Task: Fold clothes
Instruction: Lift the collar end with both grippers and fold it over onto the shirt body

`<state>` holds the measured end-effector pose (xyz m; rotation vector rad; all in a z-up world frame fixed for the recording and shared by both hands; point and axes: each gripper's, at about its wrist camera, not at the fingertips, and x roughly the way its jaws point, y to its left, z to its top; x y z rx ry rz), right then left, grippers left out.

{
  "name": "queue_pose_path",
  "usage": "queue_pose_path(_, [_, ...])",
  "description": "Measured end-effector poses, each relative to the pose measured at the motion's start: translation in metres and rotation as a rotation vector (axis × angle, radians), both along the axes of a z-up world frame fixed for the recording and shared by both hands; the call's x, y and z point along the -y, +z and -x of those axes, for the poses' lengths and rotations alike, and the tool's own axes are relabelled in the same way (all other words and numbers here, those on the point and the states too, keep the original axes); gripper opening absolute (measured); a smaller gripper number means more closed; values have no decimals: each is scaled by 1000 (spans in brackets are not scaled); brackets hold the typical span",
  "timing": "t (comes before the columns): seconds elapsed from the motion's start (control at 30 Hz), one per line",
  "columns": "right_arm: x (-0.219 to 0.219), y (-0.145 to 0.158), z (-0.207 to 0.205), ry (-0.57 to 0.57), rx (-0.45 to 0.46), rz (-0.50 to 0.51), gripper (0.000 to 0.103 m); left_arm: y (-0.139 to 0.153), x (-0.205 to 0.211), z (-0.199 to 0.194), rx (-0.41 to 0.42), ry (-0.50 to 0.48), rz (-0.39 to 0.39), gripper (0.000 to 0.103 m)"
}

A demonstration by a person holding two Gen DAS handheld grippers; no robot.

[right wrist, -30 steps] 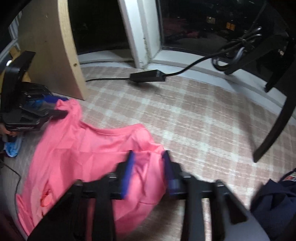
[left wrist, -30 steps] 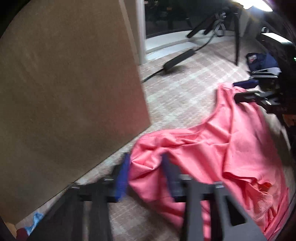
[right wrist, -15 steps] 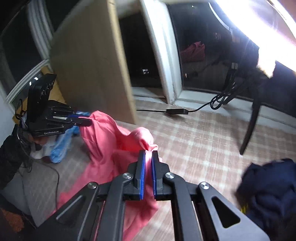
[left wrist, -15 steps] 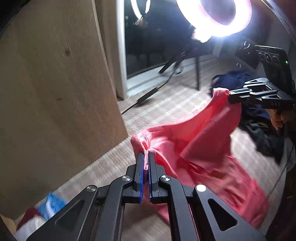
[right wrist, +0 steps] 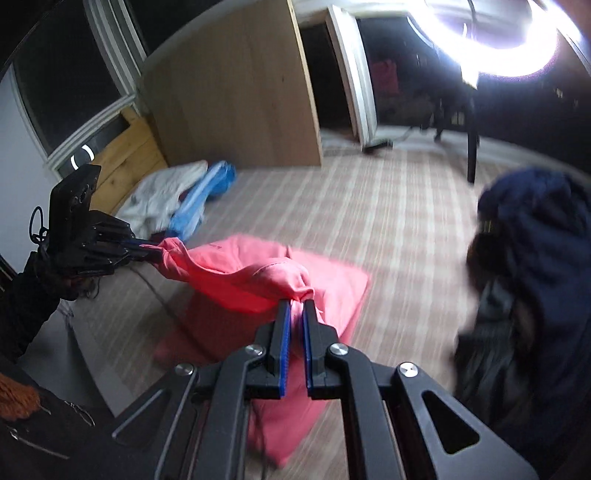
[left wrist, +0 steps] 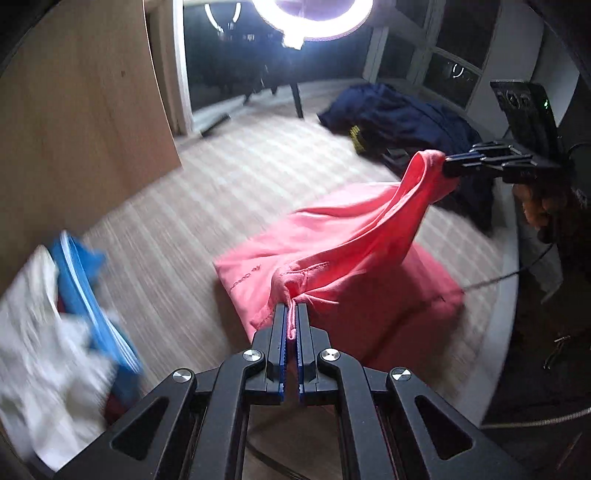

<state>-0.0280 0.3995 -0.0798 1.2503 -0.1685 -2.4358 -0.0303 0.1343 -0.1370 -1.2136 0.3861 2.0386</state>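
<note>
Pink shirt (left wrist: 343, 258) hangs lifted off the plaid carpet (left wrist: 221, 177), stretched between the two tongs, with its lower part draping down onto the carpet in a loose fold. Left tongs (left wrist: 291, 314) are pressed together on a bunched corner of the cloth, a thin strip of pink showing between the blue pads (left wrist: 281, 347). Right tongs (right wrist: 295, 314) pinch the opposite corner the same way, the fabric gathered into a knot just above the tips. Each wrist view also catches the other tool from the side: right tongs (left wrist: 458, 166) gripping the raised end of the shirt, left tongs (right wrist: 144, 245) doing likewise.

A dark blue garment (left wrist: 399, 118) lies heaped on the carpet beyond the shirt (blurred in the right wrist view). White and blue clothes (right wrist: 181, 195) sit in a pile beside a wooden panel (right wrist: 236, 96). A bright ring light (left wrist: 314, 18) glares overhead.
</note>
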Motion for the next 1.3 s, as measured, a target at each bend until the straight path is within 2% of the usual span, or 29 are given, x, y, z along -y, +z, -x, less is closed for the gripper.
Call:
queue_pose_path(0.1, [7, -26, -16, -2, 45, -48, 6, -18, 0, -19, 40, -7, 4, 3])
queue_pose_path(0.13, [10, -33, -20, 0, 58, -70, 6, -25, 0, -23, 57, -9, 30, 7])
queue_pose_path(0.17, [12, -42, -23, 8, 94, -92, 7, -33, 0, -28, 75, -10, 59, 11])
queue_pose_path(0.23, [16, -60, -30, 33, 192, -138, 11, -48, -1, -37, 109, -13, 117, 11])
queue_pose_path(0.27, [17, -60, -36, 44, 209, -143, 12, -47, 5, -43, 119, -9, 118, 12])
queue_pose_path(0.33, [16, -50, -50, 65, 208, -133, 15, -39, 20, -55, 145, -1, 103, 12])
queue_pose_path(0.4, [13, -25, -69, 101, 176, -99, 30, -24, 36, -68, 156, 2, 101, 12])
queue_pose_path(0.43, [10, -12, -77, 113, 163, -89, 32, -16, 43, -75, 161, 4, 100, 12])
queue_pose_path(0.5, [3, 13, -94, 131, 137, -74, 33, 3, 56, -88, 119, 4, 122, 14])
queue_pose_path(0.53, [0, 22, -101, 137, 124, -67, 34, 12, 62, -95, 97, 4, 133, 19])
queue_pose_path(0.6, [1, 28, -105, 123, 97, -104, 42, 22, 62, -100, 17, 1, 170, 30])
queue_pose_path(0.63, [2, 30, -107, 114, 84, -127, 43, 20, 56, -96, 2, -10, 166, 35])
queue_pose_path(0.77, [29, 4, -95, 193, 70, -188, 43, -4, 23, -74, -28, -73, 156, 35])
queue_pose_path(0.93, [65, -32, -77, 308, 57, -260, 43, -48, -10, -55, 19, -154, 195, 35])
queue_pose_path(1.03, [77, -50, -72, 371, 50, -320, 43, -61, -19, -46, 32, -159, 189, 35])
queue_pose_path(1.2, [76, -76, -59, 393, 97, -380, 42, -71, -25, -36, 56, -171, 172, 34])
queue_pose_path(1.23, [74, -78, -57, 390, 107, -378, 42, -71, -25, -36, 60, -179, 167, 27])
queue_pose_path(1.27, [71, -79, -55, 383, 116, -371, 35, -70, -24, -36, 68, -177, 160, 14])
queue_pose_path(1.3, [69, -80, -54, 378, 125, -353, 22, -69, -23, -36, 78, -175, 153, 11])
